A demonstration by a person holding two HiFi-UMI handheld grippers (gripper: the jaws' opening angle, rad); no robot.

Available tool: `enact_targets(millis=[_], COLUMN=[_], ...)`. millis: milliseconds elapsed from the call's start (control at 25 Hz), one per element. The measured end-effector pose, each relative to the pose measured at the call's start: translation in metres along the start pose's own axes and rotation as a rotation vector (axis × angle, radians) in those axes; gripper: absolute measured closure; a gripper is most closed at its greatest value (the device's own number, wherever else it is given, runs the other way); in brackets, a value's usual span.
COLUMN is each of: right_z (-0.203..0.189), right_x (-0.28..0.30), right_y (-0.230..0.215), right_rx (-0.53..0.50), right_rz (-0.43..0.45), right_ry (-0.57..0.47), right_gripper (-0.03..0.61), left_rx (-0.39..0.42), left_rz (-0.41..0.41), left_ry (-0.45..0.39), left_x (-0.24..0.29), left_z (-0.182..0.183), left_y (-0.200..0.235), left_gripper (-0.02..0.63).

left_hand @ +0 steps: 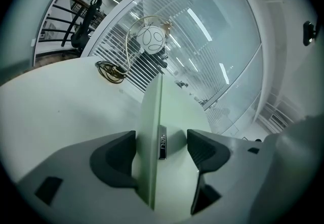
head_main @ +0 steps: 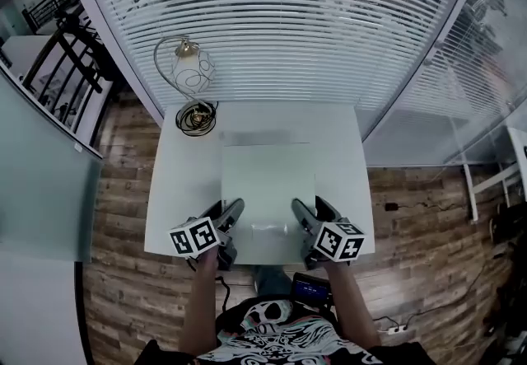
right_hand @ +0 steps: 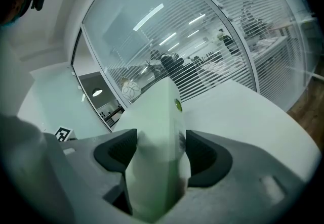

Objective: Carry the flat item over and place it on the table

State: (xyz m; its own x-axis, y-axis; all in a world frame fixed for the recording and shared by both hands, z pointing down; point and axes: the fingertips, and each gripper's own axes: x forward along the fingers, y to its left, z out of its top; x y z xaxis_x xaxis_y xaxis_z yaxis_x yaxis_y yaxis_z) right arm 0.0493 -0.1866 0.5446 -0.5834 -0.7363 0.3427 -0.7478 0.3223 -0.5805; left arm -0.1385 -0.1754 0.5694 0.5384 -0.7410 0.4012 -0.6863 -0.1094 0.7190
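A pale green flat panel [head_main: 268, 186] lies over the middle of the white table [head_main: 185, 190], its near edge toward me. My left gripper [head_main: 233, 211] is at the panel's near left corner. In the left gripper view the panel's thin edge [left_hand: 154, 132] stands between the jaws of the left gripper [left_hand: 162, 149]: the left pad lies against it and the right pad [left_hand: 202, 149] stands off with a gap. My right gripper [head_main: 305, 211] is at the near right corner. In the right gripper view the right gripper [right_hand: 161, 152] has both pads pressed on the panel [right_hand: 157, 132].
A wire-frame lamp with a round globe [head_main: 188, 73] and a coiled base [head_main: 196, 118] stands at the table's far left corner. A glass wall with blinds [head_main: 288, 25] runs just behind the table. Wooden floor [head_main: 119, 231] lies on both sides.
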Motion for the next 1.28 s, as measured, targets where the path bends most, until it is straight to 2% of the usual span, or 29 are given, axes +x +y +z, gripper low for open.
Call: enact_targets(millis=[480, 600, 920, 1080, 1280], right_z=[-0.015, -0.02, -0.034, -0.039, -0.038], right_x=[0.023, 0.025, 0.033, 0.043, 0.055], right_y=[-0.027, -0.032, -0.046, -0.05, -0.054], right_rx=[0.042, 0.056, 0.09, 0.103, 0.106], right_rz=[-0.021, -0.027, -0.045, -0.05, -0.056], right_ry=[0.056, 0.069, 0.104, 0.12, 0.134], right_gripper=[0.291, 0.291, 0.291, 0.291, 0.291], left_rx=[-0.014, -0.044, -0.065, -0.057, -0.089], left_rz=[0.061, 0.053, 0.074, 0.098, 0.093], left_ry=[0.042, 0.067, 0.109, 0.111, 0.13], left_x=[0.024, 0.029, 0.039, 0.043, 0.052], left_z=[-0.008, -0.015, -0.026, -0.022, -0.02], left_y=[0.028, 0.028, 0.041, 0.056, 0.059], left_gripper=[0.307, 0.307, 0.307, 0.307, 0.307])
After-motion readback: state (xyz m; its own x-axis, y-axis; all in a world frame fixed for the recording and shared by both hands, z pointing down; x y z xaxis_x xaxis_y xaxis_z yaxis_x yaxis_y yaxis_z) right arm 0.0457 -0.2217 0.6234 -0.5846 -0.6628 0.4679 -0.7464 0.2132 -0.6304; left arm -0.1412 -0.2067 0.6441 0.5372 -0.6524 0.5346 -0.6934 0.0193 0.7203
